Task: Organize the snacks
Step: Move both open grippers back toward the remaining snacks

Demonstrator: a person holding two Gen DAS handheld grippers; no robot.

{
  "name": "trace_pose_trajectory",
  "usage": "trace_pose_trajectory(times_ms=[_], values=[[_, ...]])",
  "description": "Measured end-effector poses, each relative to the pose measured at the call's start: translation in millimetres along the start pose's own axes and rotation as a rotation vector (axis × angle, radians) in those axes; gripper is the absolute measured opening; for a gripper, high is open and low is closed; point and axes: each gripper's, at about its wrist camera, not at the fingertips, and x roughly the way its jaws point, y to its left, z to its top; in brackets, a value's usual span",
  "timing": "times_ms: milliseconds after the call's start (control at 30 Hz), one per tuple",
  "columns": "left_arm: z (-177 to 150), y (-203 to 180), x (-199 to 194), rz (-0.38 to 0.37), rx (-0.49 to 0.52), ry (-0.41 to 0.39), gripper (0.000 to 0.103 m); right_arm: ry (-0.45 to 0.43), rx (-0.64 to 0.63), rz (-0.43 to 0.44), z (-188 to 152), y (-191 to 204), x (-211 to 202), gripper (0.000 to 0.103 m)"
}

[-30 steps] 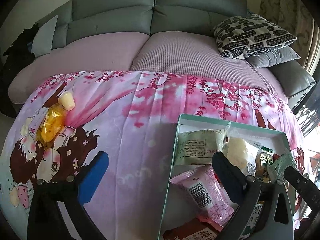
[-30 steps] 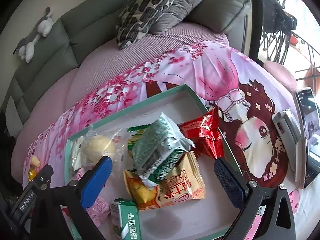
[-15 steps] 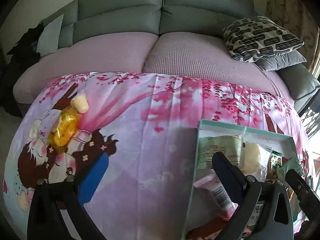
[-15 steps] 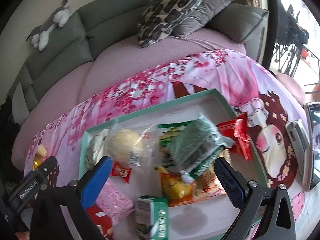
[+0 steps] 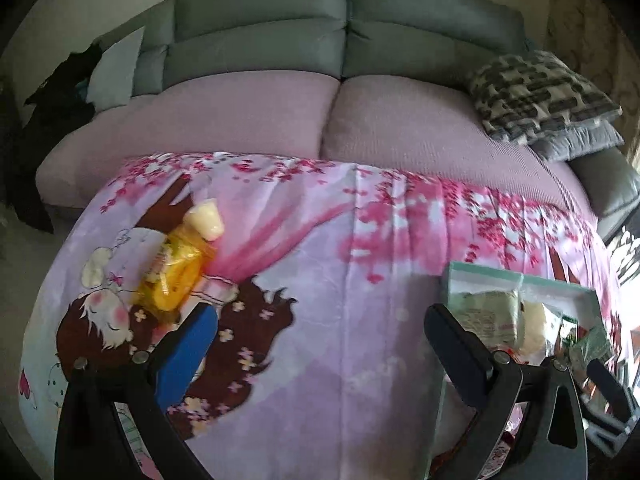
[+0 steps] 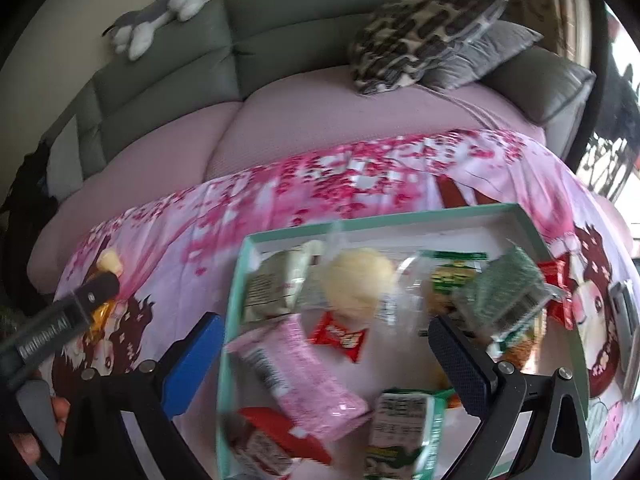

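Observation:
A teal-rimmed tray point(image 6: 238, 288) on the pink printed cloth holds several snack packs: a pink packet point(image 6: 296, 368), a round yellow bun in clear wrap point(image 6: 356, 284), a small red packet point(image 6: 340, 336), a green speckled pack point(image 6: 508, 300). My right gripper point(image 6: 320, 344) hovers open over the tray's left half, holding nothing. My left gripper point(image 5: 320, 332) is open above bare cloth, left of the tray point(image 5: 452, 276). A yellow-orange packet point(image 5: 172, 276) with a cream jelly cup point(image 5: 206, 218) lies on the cloth at far left, just beyond the left gripper's blue finger point(image 5: 188, 356).
A grey sofa with pink seat covers point(image 5: 256, 116) runs behind the cloth-covered table. Patterned and grey pillows point(image 5: 540, 96) rest at its right end, a plush toy point(image 6: 160, 20) on the backrest. A phone-like device point(image 6: 628, 320) lies at the table's right edge.
Both grippers have swung left. The tray slid toward the right edge of the left wrist view, and the yellow packet came nearer the left gripper. Both stayed open.

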Motion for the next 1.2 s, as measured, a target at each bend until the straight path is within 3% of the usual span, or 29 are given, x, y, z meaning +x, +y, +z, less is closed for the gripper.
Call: trace_pose_trajectory(times_ms=[133,500,667,1200], values=[[2.7,24.4,-1.3,0.027,-0.032,-0.003,0.103,0.015,-0.015,0.035,-1.7,17.0,3.0,0.103],[3.6,101.6,-1.8,0.081,-0.183,-0.014,0.103,0.039,-0.086,0.027,-10.1,54.3,12.8,0.103],[-0.9,129.3,7.3,0.062,-0.245,0.016,0.103,0.052,-0.123,0.03,-15.6,74.8,18.7,0.103],[-8.3,158.9,38.4,0.019,-0.274,0.075,0.103,0.108,-0.255,0.049,-33.5,129.3,41.1,0.103]])
